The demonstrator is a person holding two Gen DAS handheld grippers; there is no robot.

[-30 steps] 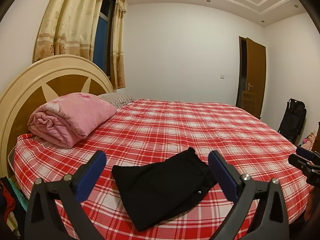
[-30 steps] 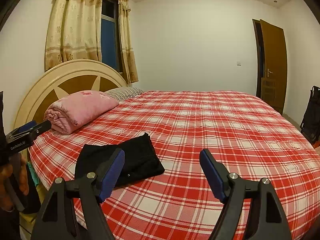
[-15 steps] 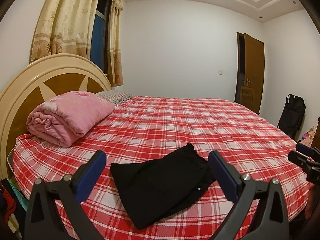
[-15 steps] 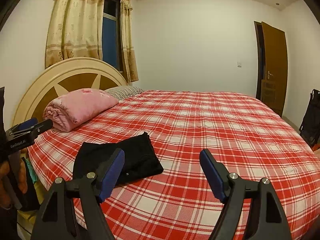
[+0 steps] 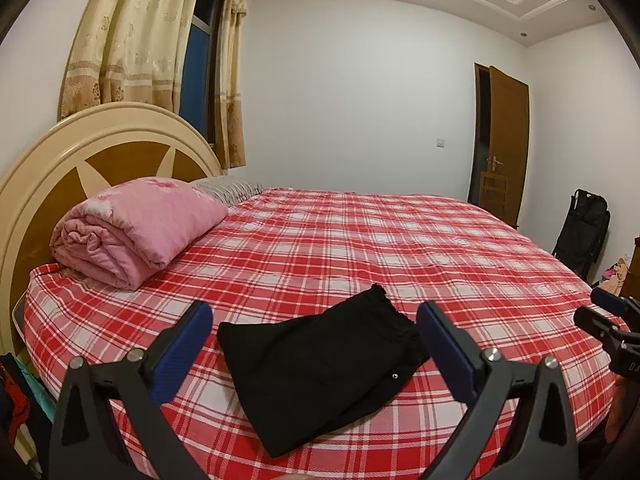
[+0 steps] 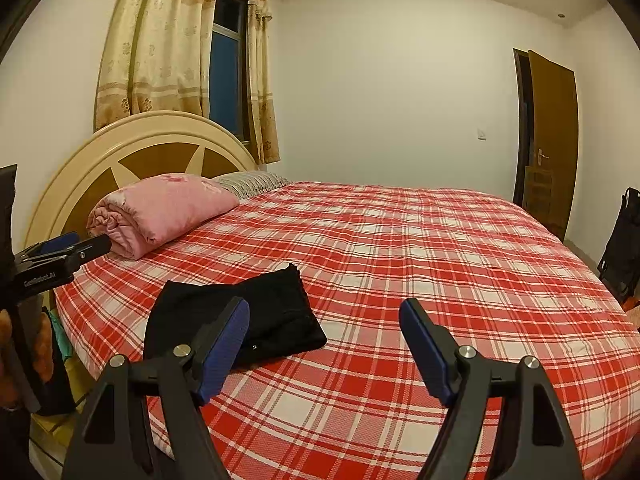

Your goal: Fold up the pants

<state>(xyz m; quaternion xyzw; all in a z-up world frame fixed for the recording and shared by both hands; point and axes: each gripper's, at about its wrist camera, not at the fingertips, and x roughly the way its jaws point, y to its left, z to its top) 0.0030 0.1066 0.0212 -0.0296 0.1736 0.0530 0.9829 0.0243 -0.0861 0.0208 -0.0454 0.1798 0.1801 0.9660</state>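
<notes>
The black pants [image 5: 320, 368] lie folded into a compact rectangle near the front edge of the red plaid bed [image 5: 400, 248]. My left gripper [image 5: 314, 344] is open and empty, held back from the bed with the pants framed between its blue pads. In the right wrist view the pants [image 6: 248, 316] lie left of centre. My right gripper [image 6: 324, 336] is open and empty, above the bed's edge to the right of the pants. Each gripper shows at the edge of the other's view.
A rolled pink quilt [image 5: 136, 228] and a striped pillow [image 5: 232, 188] lie by the round headboard [image 5: 80, 152]. A brown door [image 5: 504, 140] and a black bag [image 5: 584, 232] stand at the far right. Clothes hang beside the bed at the lower left.
Both grippers have drawn back slightly and stay open. The pants have not moved.
</notes>
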